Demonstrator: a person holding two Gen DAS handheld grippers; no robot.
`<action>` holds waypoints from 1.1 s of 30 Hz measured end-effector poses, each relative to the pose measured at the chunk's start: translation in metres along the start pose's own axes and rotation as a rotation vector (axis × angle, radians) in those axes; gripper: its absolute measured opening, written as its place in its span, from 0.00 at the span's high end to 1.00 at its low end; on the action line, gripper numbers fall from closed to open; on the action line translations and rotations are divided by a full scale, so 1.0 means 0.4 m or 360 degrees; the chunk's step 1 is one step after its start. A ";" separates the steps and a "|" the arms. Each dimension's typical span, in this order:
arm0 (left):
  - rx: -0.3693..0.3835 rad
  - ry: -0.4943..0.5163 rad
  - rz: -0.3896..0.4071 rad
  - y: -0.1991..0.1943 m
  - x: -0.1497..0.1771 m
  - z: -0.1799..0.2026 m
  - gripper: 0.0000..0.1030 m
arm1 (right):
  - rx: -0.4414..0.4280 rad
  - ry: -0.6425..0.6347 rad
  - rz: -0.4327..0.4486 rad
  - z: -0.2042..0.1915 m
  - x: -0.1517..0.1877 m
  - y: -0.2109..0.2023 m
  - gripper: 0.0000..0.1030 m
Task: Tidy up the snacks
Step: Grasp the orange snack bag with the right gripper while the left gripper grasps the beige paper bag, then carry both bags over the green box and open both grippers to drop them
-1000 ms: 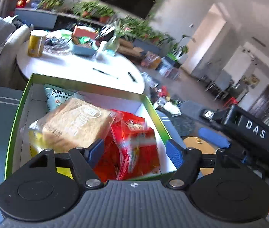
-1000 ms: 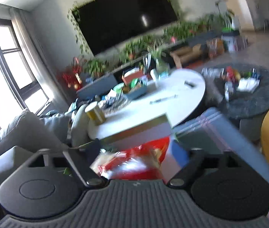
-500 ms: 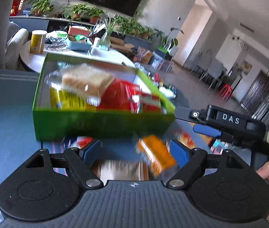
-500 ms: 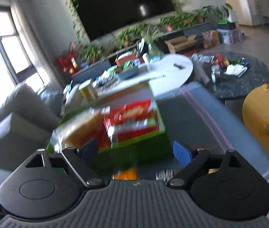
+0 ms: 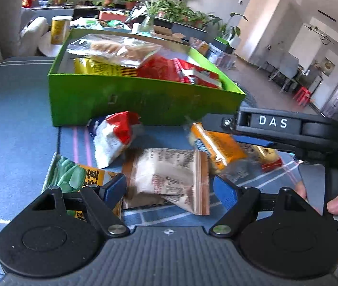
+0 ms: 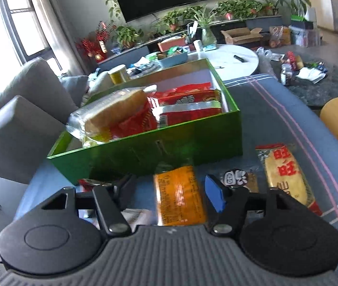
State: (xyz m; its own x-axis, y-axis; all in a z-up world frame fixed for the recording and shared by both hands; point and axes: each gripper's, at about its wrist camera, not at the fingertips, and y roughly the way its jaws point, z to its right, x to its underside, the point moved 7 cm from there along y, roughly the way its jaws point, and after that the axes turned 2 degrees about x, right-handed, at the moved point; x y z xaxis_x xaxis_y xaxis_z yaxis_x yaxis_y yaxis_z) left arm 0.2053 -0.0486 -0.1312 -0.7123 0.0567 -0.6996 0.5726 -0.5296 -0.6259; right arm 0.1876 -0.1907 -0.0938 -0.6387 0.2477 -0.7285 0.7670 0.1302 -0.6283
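Two hand-held grippers at work, both spread wide and holding nothing. Left hand-held gripper [image 5: 170, 190] low over the blue cloth-covered bench [image 5: 13, 128], blue pads either side of a brown zip pouch [image 5: 169, 176] lying flat at 12 o'clock, not yet pinched. Right hand-held gripper [image 6: 169, 188] likewise straddling an orange packet [image 6: 179, 195], pads clear of its edges.

Best approach, as a judgement: one packet at a time. Lower until the pads bracket the pouch's short sides, close gently on the crinkly film near the middle, not on a loose corner, then lift straight up before swinging toward the box.

Outward from the left gripper: a green-leaf printed bag [image 5: 73, 176] at 9 o'clock, partly under the left pad and likely to snag; a red-and-white bag [image 5: 114, 138] at 11 o'clock. From the right gripper: a yellow rice-cracker pack [image 6: 285, 174] at 2 o'clock, a small dark-labelled packet [image 6: 235, 178] just beside the right pad.

Farther, at 12 o'clock, the green box [image 6: 169, 147], already heaped with a bread bag [image 6: 111, 114] and red packets [image 6: 188, 107]; free room only toward the far right corner, so aim there and set down flat.
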 end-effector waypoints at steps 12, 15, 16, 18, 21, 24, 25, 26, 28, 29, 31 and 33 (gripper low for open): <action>-0.0140 0.0211 -0.0020 0.049 0.012 0.032 0.11 | -0.0021 0.0030 -0.0116 0.007 0.027 0.046 0.12; -0.0206 0.0361 0.0008 0.062 0.026 0.049 0.15 | -0.0012 0.0033 -0.0115 0.009 0.031 0.046 0.14; -0.0241 0.0415 0.0046 0.064 0.033 0.052 0.20 | -0.0013 0.0028 -0.0114 0.010 0.031 0.045 0.15; -0.0255 0.0500 0.0108 0.059 0.046 0.061 0.37 | -0.0005 0.0011 -0.0106 0.006 0.034 0.043 0.15; -0.0213 0.0525 0.0136 0.045 0.041 0.072 0.49 | -0.0016 0.0022 -0.0104 0.002 0.037 0.035 0.15; -0.0203 0.0531 0.0164 0.036 0.045 0.071 0.52 | -0.0027 0.0017 -0.0072 -0.004 0.031 0.018 0.15; -0.0195 0.0530 0.0183 0.030 0.044 0.072 0.53 | -0.0035 0.0017 -0.0057 -0.006 0.029 0.009 0.15; -0.0191 0.0531 0.0201 0.022 0.042 0.073 0.55 | -0.0044 0.0021 -0.0044 -0.007 0.024 0.000 0.15; -0.0183 0.0528 0.0232 0.008 0.040 0.078 0.58 | -0.0058 0.0022 -0.0019 -0.010 0.014 -0.017 0.15; -0.0178 0.0523 0.0245 0.002 0.039 0.083 0.60 | -0.0062 0.0020 -0.0004 -0.013 0.008 -0.027 0.15; -0.0162 0.0508 0.0261 -0.011 0.031 0.087 0.62 | -0.0073 0.0008 0.0026 -0.019 -0.003 -0.043 0.15; -0.0145 0.0489 0.0273 -0.025 0.018 0.090 0.63 | -0.0085 0.0002 0.0058 -0.024 -0.015 -0.062 0.15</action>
State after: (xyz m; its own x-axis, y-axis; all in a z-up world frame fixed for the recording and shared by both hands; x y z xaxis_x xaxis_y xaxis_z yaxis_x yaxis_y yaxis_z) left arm 0.1796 -0.0734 -0.1176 -0.4552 0.2325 -0.8595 0.7169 -0.4768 -0.5087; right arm 0.1729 -0.1861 -0.0710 -0.6100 0.2545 -0.7504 0.7921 0.1723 -0.5855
